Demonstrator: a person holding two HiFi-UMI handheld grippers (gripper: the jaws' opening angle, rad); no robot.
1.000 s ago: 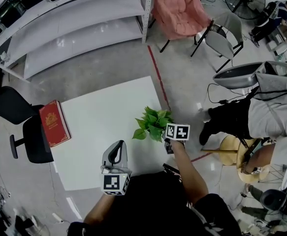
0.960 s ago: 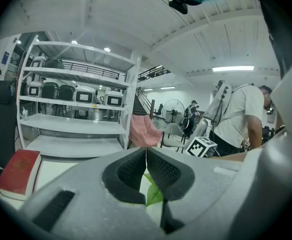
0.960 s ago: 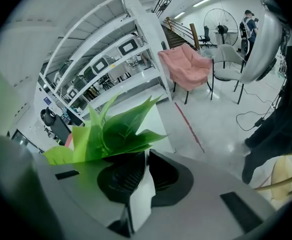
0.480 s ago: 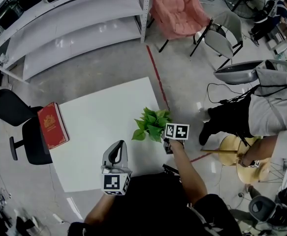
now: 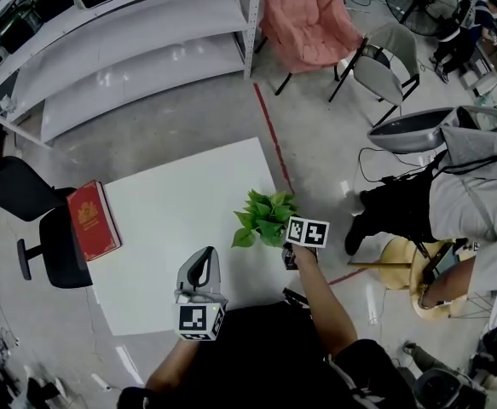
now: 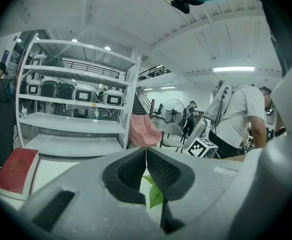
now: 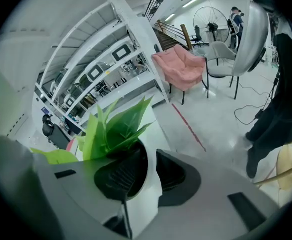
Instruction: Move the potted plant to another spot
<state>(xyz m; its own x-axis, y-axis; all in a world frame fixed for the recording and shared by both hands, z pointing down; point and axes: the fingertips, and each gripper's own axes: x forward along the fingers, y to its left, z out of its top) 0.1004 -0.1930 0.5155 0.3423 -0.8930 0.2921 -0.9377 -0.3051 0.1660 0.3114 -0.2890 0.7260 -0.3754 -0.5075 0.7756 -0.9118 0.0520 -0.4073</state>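
The potted plant [image 5: 266,217], glossy green leaves in a smooth white pot, stands near the right edge of the matte white table [image 5: 171,228]; the right gripper [image 7: 151,159] is at it, its ribbed black pads slightly apart, having just been opening, with the pot's rim between them. The table rests on a polished grey concrete floor [image 5: 163,118] crossed by a red line [image 5: 269,135], with a white metal shelving rack [image 5: 146,32] and a pink armchair [image 5: 308,15] beyond, and a red book [image 5: 93,220] at its left edge. Only the left gripper view shows the left gripper [image 6: 146,154] with pads pressed together on nothing, while only the head view takes in the whole tabletop
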